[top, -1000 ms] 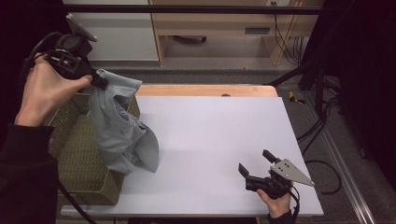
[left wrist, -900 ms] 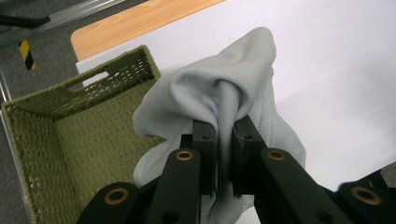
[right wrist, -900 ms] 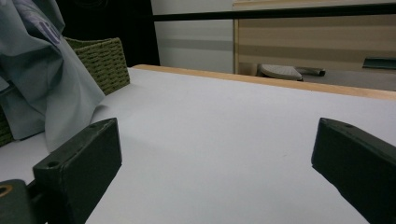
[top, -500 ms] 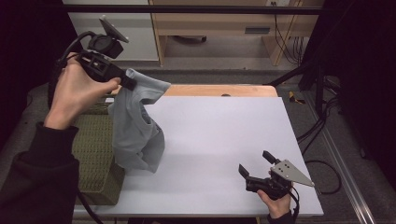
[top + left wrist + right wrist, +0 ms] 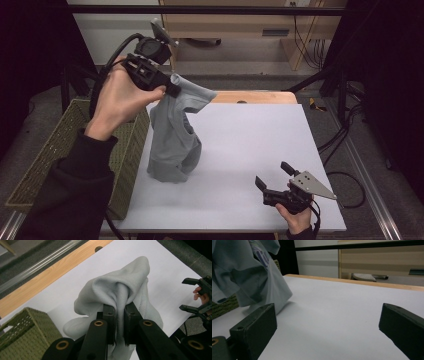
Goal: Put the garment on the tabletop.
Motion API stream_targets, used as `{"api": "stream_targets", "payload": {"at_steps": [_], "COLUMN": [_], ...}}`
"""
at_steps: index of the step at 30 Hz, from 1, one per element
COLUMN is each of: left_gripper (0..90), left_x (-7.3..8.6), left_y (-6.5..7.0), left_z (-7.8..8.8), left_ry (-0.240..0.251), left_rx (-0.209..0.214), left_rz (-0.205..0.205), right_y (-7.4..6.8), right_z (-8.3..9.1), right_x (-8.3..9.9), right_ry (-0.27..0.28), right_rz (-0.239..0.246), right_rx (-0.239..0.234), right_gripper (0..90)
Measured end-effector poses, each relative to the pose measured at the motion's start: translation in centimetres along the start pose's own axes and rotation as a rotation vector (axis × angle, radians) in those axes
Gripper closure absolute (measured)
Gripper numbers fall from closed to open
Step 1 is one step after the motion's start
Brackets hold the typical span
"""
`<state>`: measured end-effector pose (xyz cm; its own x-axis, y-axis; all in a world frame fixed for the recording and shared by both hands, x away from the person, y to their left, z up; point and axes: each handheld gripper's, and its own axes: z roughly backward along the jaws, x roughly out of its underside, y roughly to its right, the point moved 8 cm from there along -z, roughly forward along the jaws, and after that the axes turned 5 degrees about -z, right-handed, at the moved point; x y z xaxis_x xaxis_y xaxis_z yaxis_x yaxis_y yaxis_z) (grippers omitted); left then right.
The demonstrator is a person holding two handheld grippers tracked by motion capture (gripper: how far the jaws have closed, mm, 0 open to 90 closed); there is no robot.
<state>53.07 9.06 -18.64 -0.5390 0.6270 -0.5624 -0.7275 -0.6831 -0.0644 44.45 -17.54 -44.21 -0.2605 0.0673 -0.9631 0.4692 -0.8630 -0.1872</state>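
A light grey T-shirt [image 5: 175,135] hangs from my left gripper [image 5: 172,90], which is shut on a bunched fold of it high over the table's left side. The shirt's lower part rests crumpled on the white table top [image 5: 250,135]. In the left gripper view the jaws pinch the ribbed grey cloth [image 5: 120,290] between them. My right gripper [image 5: 274,175] rests open near the table's front right, held by a hand, jaws wide apart with nothing between them. In the right gripper view the shirt [image 5: 249,272] hangs at far left, with a blue print on it.
A green woven basket [image 5: 60,145] stands off the table's left edge, under the left forearm. A wooden strip [image 5: 250,96] runs along the table's far edge. Cables and a metal rail [image 5: 360,165] lie to the right. A wooden cabinet stands behind.
The left gripper has carried the shirt up and to the right, out of the basket and over the table; the shirt's bottom now rests on the white surface. The right gripper has stayed put.
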Motion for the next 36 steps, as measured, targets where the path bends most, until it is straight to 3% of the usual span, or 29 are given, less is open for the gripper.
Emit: {"api": "stream_targets", "payload": {"at_steps": [8,14,18,27,28,30,36], "left_gripper": [82.0,82.0,82.0,81.8,81.8,81.8,81.6], "left_x": [-2.1,-3.1,-3.1,-1.1,-0.7,-0.4,1.5], "left_y": [2.3,3.7,4.2,4.6,4.7,4.6,4.7], "left_z": [-1.4,-2.8,-4.2,-8.3,-9.4,-9.8,-12.7], "left_ry": [0.027,0.010,-0.001,-0.035,-0.031,-0.033,-0.059], "left_rx": [0.033,0.051,0.066,0.092,0.101,0.102,0.142], "left_rz": [-0.036,-0.089,-0.097,-0.127,-0.117,-0.120,-0.128], "right_y": [0.1,0.1,0.1,0.0,0.1,-0.1,0.1], "right_z": [0.0,0.1,0.1,0.2,0.1,0.1,0.1], "right_x": [0.1,-0.1,0.0,0.0,0.1,0.1,0.3], "right_ry": [-0.007,0.003,0.002,-0.005,-0.006,0.002,-0.007], "right_rz": [0.002,-0.012,-0.013,-0.014,-0.011,-0.017,-0.004], "right_rx": [0.000,-0.007,-0.008,-0.006,-0.001,-0.009,-0.003], "right_gripper": [1.9,1.9,1.9,1.9,1.8,1.8,1.7]}}
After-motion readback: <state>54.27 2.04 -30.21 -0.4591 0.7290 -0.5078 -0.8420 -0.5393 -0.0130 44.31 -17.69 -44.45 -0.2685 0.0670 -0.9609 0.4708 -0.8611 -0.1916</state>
